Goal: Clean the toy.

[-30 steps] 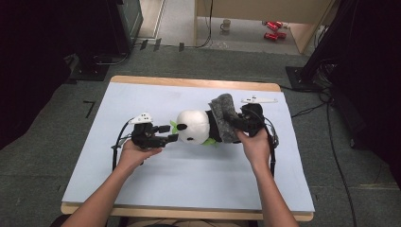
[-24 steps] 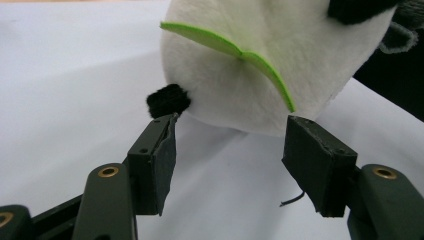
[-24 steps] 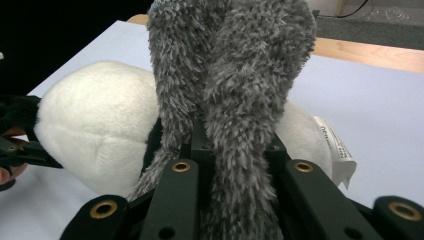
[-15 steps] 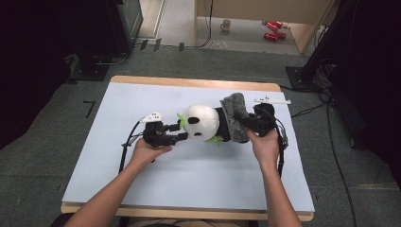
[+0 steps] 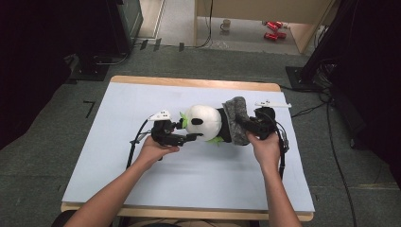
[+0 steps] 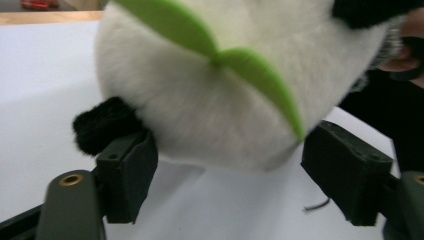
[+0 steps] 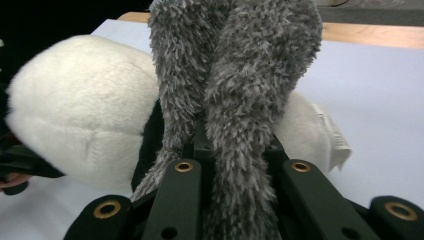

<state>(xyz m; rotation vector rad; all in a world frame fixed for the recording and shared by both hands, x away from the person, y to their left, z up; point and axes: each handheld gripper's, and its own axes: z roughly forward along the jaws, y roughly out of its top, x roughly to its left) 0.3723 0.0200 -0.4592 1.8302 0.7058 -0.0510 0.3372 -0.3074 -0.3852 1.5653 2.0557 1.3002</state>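
No text, label or number can be read on anything here

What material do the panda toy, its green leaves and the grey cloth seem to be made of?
The panda toy looks like soft plush: short white pile, fuzzy black ear. The green leaves seem to be felt or foam: flat, matte, clean cut edges. The grey cloth looks like shaggy fleece or chenille, with long, loose fibres; the exact fibre cannot be told.
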